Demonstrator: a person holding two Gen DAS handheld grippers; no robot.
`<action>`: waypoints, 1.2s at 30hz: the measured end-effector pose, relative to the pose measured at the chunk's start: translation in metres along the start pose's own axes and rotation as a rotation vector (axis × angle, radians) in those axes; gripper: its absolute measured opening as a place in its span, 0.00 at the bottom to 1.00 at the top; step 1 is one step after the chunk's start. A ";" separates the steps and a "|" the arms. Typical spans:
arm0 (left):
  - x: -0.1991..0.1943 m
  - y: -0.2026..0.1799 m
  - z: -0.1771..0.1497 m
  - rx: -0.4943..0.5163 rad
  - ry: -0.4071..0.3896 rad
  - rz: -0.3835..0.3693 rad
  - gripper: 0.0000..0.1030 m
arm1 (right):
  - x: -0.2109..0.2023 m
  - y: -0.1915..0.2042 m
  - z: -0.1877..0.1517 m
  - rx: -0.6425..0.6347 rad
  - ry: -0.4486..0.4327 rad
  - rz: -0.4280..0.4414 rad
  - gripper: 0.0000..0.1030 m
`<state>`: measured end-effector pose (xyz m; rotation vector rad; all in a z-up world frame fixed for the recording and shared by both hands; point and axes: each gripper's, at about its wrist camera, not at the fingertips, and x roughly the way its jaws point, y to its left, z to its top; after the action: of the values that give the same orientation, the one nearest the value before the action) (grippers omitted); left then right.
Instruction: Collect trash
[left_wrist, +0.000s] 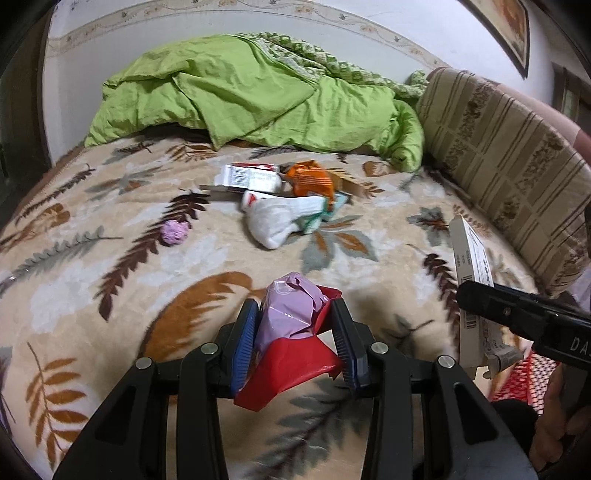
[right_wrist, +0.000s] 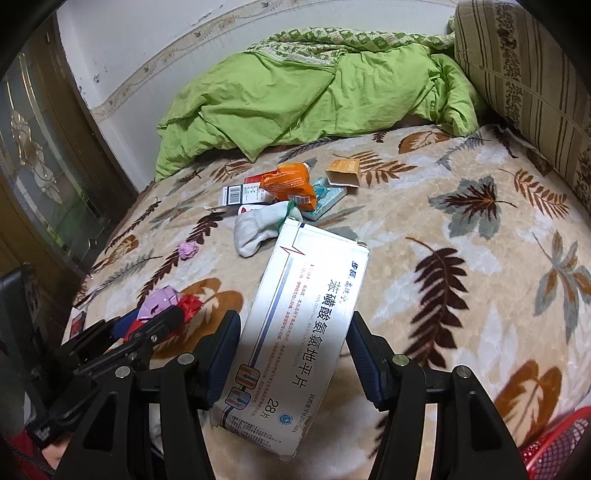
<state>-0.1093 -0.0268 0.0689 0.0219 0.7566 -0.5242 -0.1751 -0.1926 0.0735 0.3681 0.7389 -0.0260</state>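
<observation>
- On the left, the left hand-held gripper (left_wrist: 295, 325) is clamping a crumpled wad (left_wrist: 291, 314) of lilac and red wrapper between its blue pads (left_wrist: 245, 343), holding it just above the bed (left_wrist: 110, 258).
- Left of centre on the leaf-patterned blanket (right_wrist: 461, 258), a small lilac scrap (left_wrist: 174, 232) is lying by itself, apart from the other litter.
- In the middle of the bed, a pile is sitting together: a white carton (left_wrist: 253, 177) with a barcode, an orange packet (left_wrist: 312, 181) resting on it, a white sock (left_wrist: 282, 219) just in front, a teal pack (right_wrist: 327, 195) beside the packet, and an open orange box (right_wrist: 343, 171) behind it.
- Behind the pile, a green quilt (left_wrist: 258, 96) is lying bunched against the wall.
- On the right, the right hand-held gripper (right_wrist: 291, 350) is gripping a white pill box (right_wrist: 295, 332) by its long sides, the box tilting upward over the blanket.
- At the far right, a striped cushion (left_wrist: 498, 147) is leaning along the bed edge, and a red mesh basket (right_wrist: 557, 450) is showing at the lower corner.
</observation>
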 end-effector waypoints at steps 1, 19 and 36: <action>-0.002 -0.004 0.000 0.002 0.004 -0.013 0.38 | -0.006 -0.003 -0.001 0.009 -0.005 0.007 0.60; -0.030 -0.171 0.006 0.267 0.060 -0.336 0.39 | -0.143 -0.116 -0.056 0.257 -0.084 -0.088 0.60; -0.017 -0.312 -0.051 0.503 0.263 -0.617 0.66 | -0.224 -0.207 -0.124 0.496 -0.101 -0.298 0.61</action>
<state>-0.2960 -0.2808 0.0945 0.3379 0.8693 -1.3110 -0.4533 -0.3684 0.0717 0.7201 0.6770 -0.5131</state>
